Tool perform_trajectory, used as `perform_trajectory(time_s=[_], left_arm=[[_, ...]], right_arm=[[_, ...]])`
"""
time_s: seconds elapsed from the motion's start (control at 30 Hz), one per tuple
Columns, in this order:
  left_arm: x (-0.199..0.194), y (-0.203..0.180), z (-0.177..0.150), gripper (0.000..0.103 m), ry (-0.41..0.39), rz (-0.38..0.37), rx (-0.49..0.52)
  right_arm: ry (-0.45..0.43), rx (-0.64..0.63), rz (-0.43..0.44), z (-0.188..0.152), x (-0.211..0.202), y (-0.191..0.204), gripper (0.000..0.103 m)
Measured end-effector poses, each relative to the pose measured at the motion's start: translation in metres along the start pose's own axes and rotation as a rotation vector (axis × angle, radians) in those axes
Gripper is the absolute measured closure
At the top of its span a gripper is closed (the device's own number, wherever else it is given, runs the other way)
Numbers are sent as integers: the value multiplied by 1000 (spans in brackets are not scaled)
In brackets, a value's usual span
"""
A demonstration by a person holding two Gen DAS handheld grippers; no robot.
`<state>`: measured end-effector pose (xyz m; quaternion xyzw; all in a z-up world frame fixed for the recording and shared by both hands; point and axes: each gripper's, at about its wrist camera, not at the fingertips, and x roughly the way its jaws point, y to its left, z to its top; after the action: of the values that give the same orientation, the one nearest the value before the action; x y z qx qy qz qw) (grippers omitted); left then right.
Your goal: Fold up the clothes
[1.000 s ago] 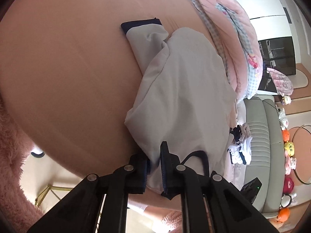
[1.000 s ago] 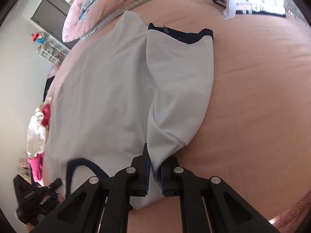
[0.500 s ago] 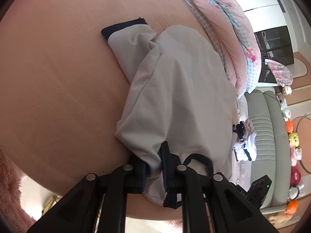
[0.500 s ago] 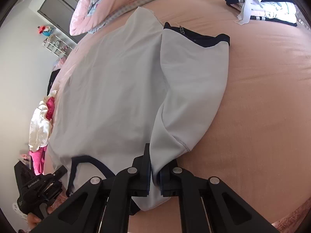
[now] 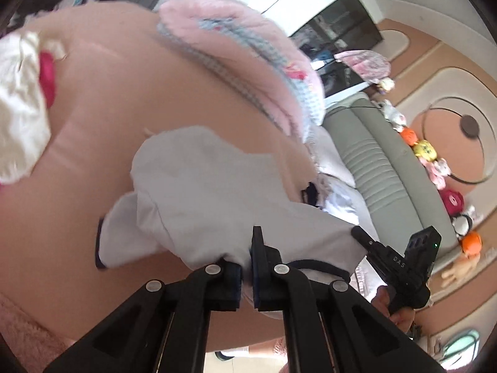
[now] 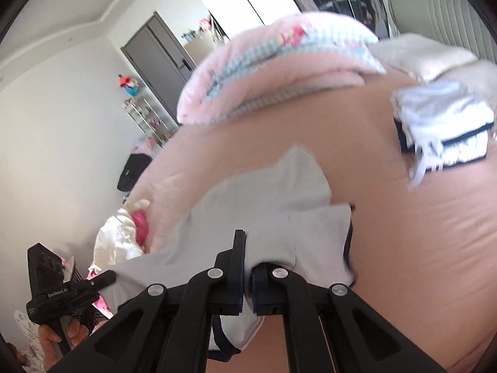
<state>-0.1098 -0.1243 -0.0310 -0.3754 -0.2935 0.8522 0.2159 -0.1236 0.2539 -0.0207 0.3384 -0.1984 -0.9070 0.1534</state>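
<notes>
We hold two grippers, and both pinch the same garment. The left gripper (image 5: pixel 246 267) has its two jaws pressed together on the near edge of the light grey shirt (image 5: pixel 198 192), beside its dark navy neckband (image 5: pixel 313 264); these jaws have just been closing, with the cloth between them. The right gripper (image 6: pixel 248 267) also has its two jaws closed on the same shirt (image 6: pixel 273 199), and these have just been closing on the fabric too. The shirt hangs forward and down from both grippers, and its far part reaches the pink bed sheet (image 5: pixel 108 118) ahead of us; whether it still lies there or floats just above it we cannot tell, because the pictures are blurred. We count one sleeve with a navy cuff (image 5: pixel 98 245) to the left of the left gripper, and one sleeve with a navy edge (image 6: pixel 347 236) to the right of the right gripper. In the left wrist view we see the other gripper to the right, held by one hand (image 5: pixel 391 307); in the right wrist view the other gripper is at the lower left, held by one hand (image 6: pixel 59 338). Beyond the shirt lies one rolled pink quilt (image 5: pixel 248 49). Far to the right of the right gripper sits one pile of folded clothes (image 6: pixel 444 118). Far to the left of the left gripper lies one heap of white and magenta clothes (image 5: pixel 25 93). To the right of the left gripper we see one grey-green sofa (image 5: pixel 388 168) with a row of plush toys (image 5: pixel 425 152), too blurred to count.
</notes>
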Motion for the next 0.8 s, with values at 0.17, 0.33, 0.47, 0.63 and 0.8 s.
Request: perform_trajectory(time_s=[0.17, 0.33, 0.47, 0.63, 0.8], left_arm=[[-20, 1, -4, 100, -43, -25, -46], [-15, 22, -31, 100, 11, -6, -121], [-4, 41, -52, 100, 67, 23, -184], [64, 86, -41, 100, 189, 88, -237], [106, 46, 81, 100, 156, 133, -87]], right_arm=[[-26, -11, 24, 0, -28, 16, 102], [83, 105, 26, -38, -21, -1, 101], [119, 130, 10, -64, -27, -12, 102], [284, 153, -91, -79, 38, -40, 101], [255, 86, -104, 18, 100, -17, 101]])
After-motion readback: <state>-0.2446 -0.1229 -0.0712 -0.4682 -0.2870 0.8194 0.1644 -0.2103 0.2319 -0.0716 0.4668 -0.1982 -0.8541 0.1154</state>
